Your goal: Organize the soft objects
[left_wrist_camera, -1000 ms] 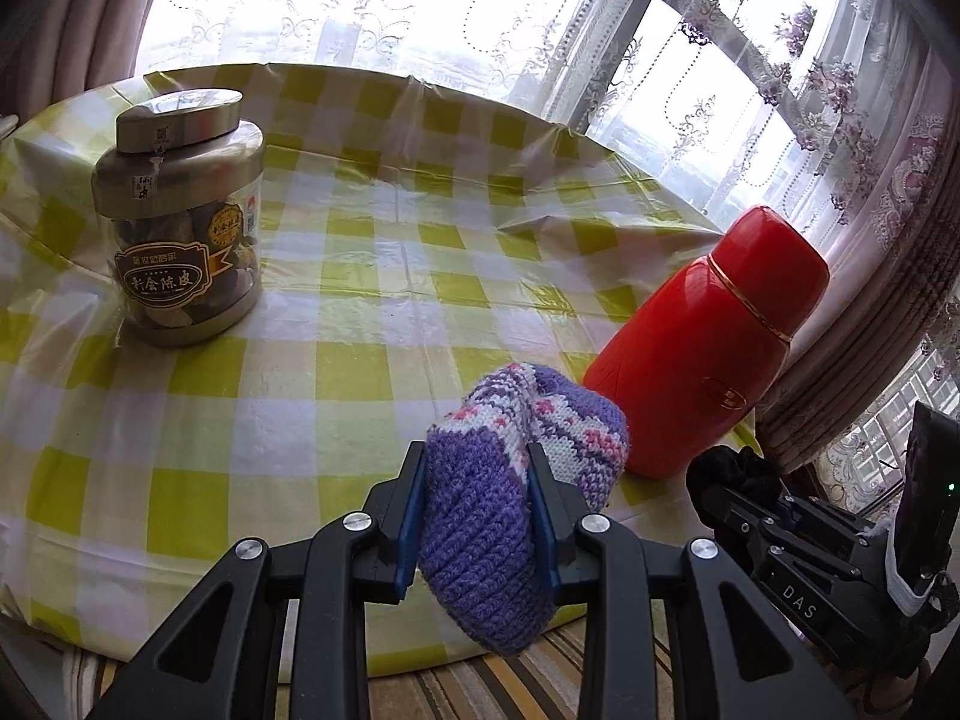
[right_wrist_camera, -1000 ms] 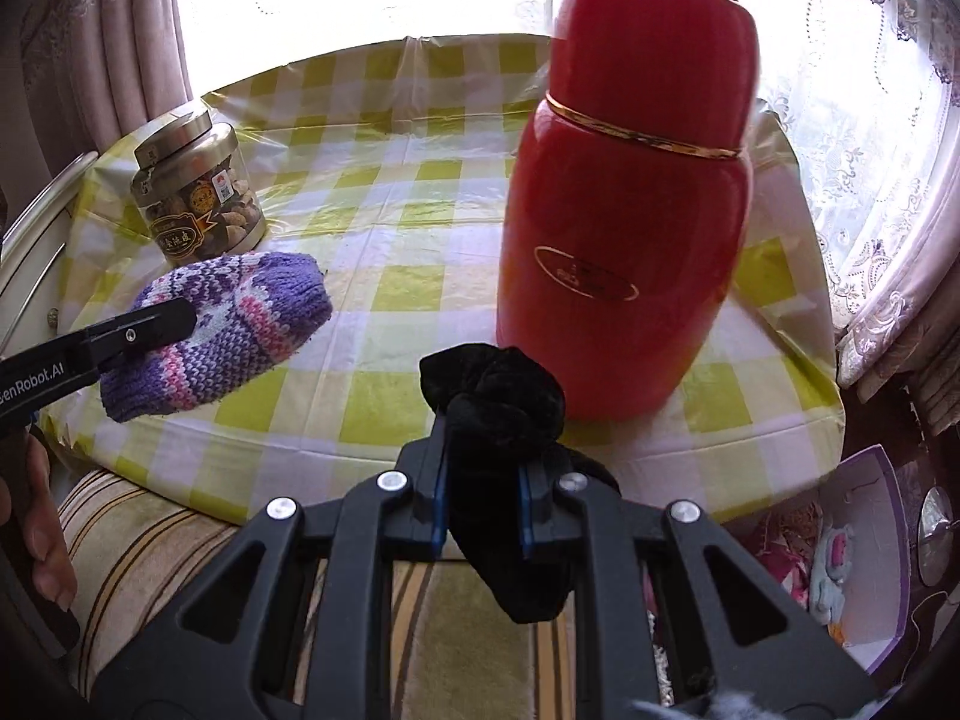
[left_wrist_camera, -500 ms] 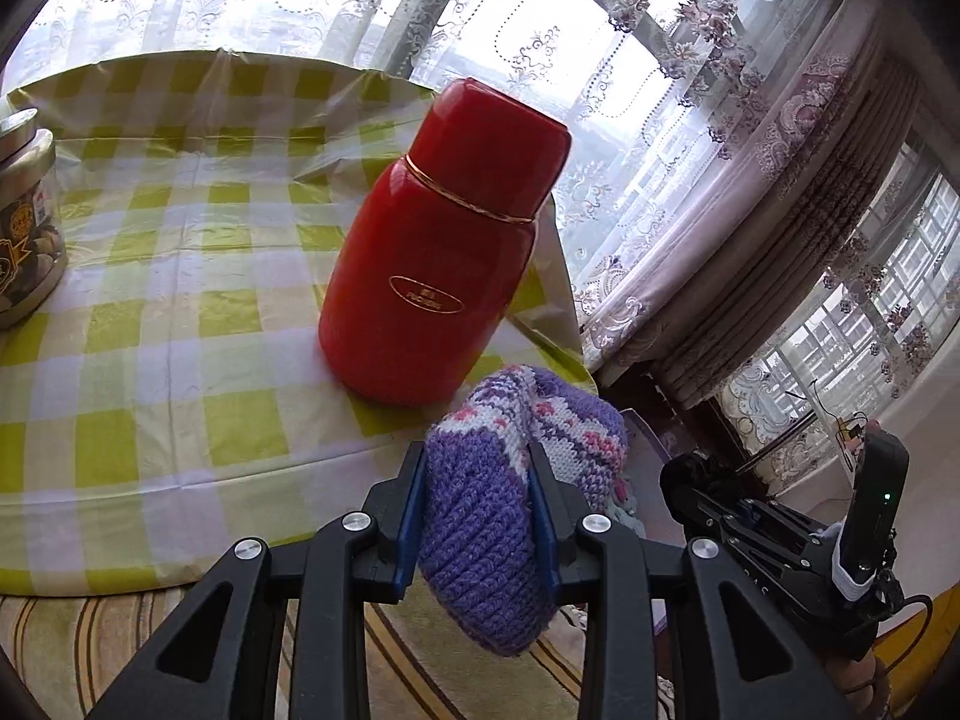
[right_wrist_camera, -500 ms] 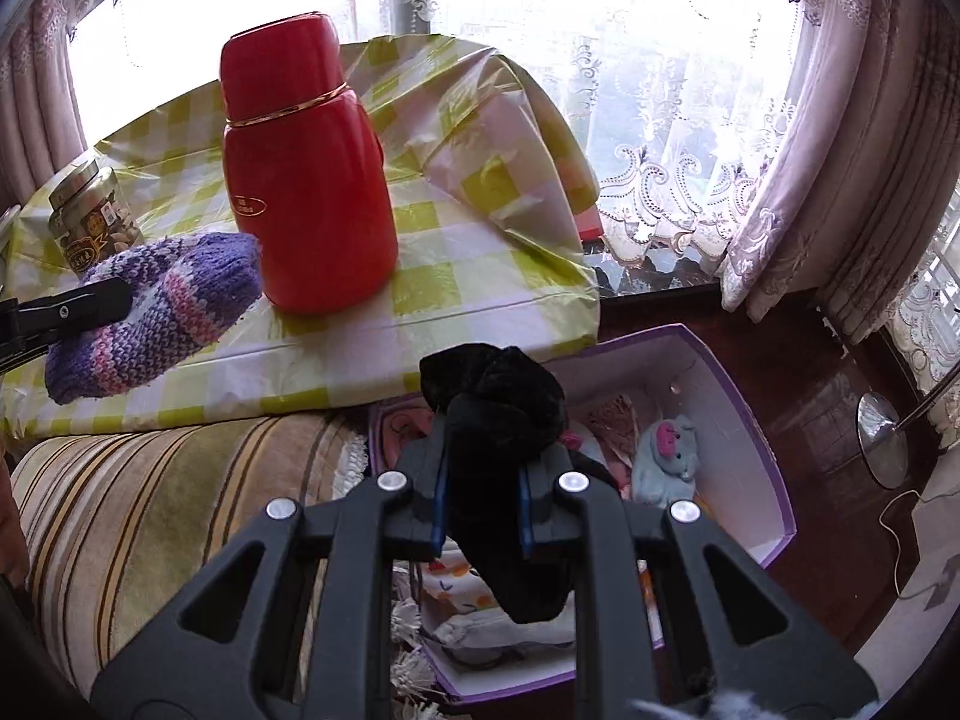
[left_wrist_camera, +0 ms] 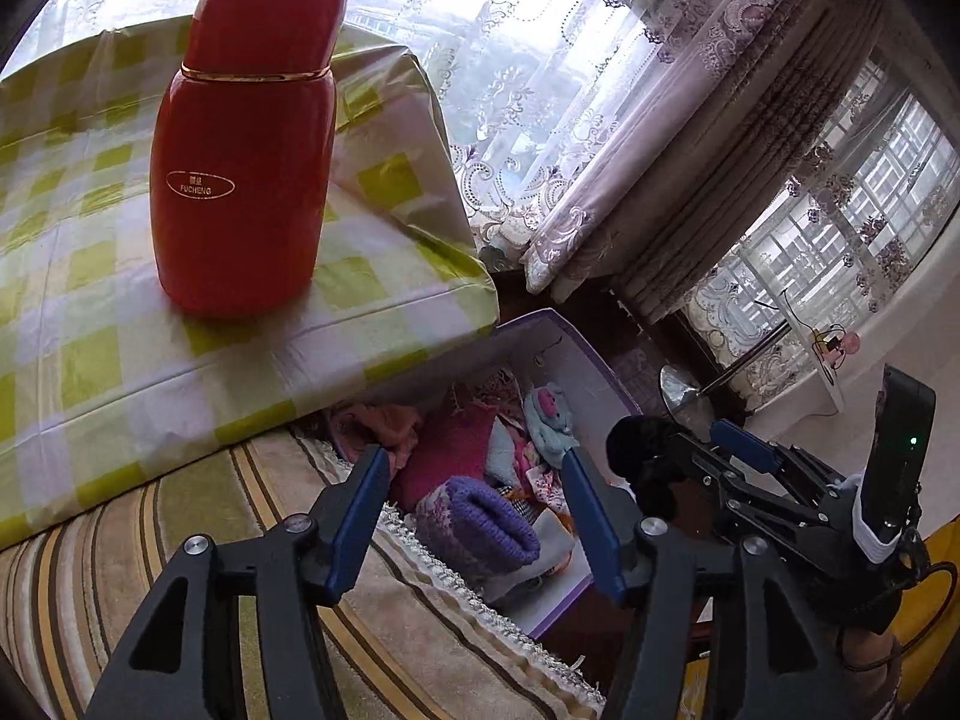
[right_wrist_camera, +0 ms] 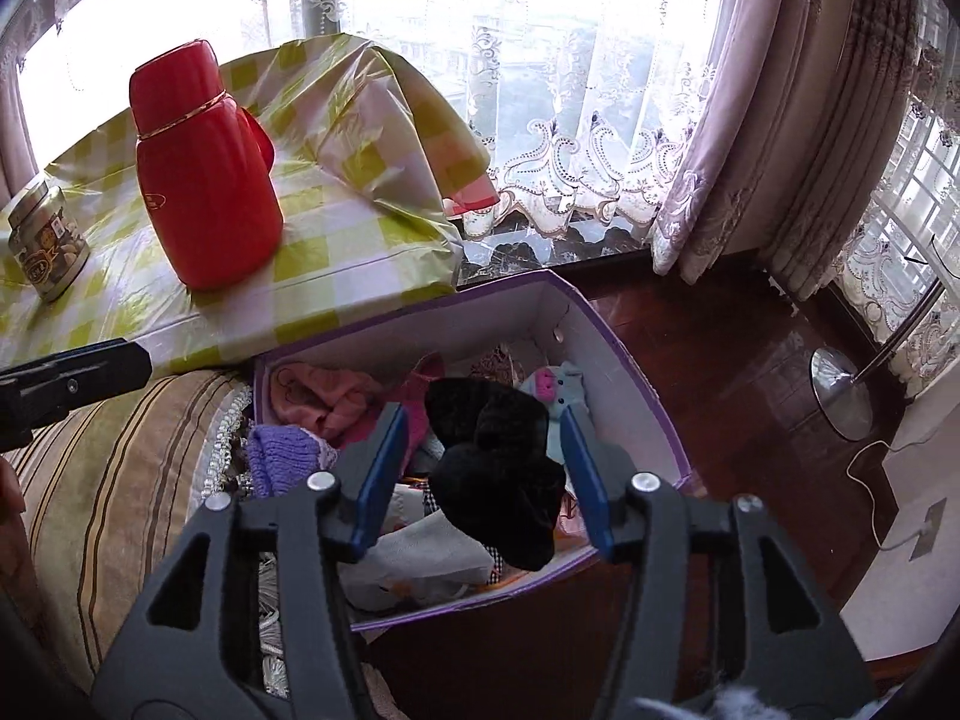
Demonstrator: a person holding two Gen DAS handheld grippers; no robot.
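Counts: one red flask (right_wrist_camera: 204, 174) and one glass jar (right_wrist_camera: 45, 246) on the table. One purple box (right_wrist_camera: 606, 354), holding one purple knit piece (left_wrist_camera: 480, 522), one black sock (right_wrist_camera: 498, 468), one pale blue soft toy (left_wrist_camera: 549, 417), perhaps two pink garments; rest of heap too jumbled to count.

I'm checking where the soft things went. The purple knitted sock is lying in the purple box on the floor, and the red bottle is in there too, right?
Not quite. The purple knitted sock does lie in the purple box, but the red bottle isn't in there. It stands upright on the checked tablecloth on the table above the box. The right wrist view shows this plainly.
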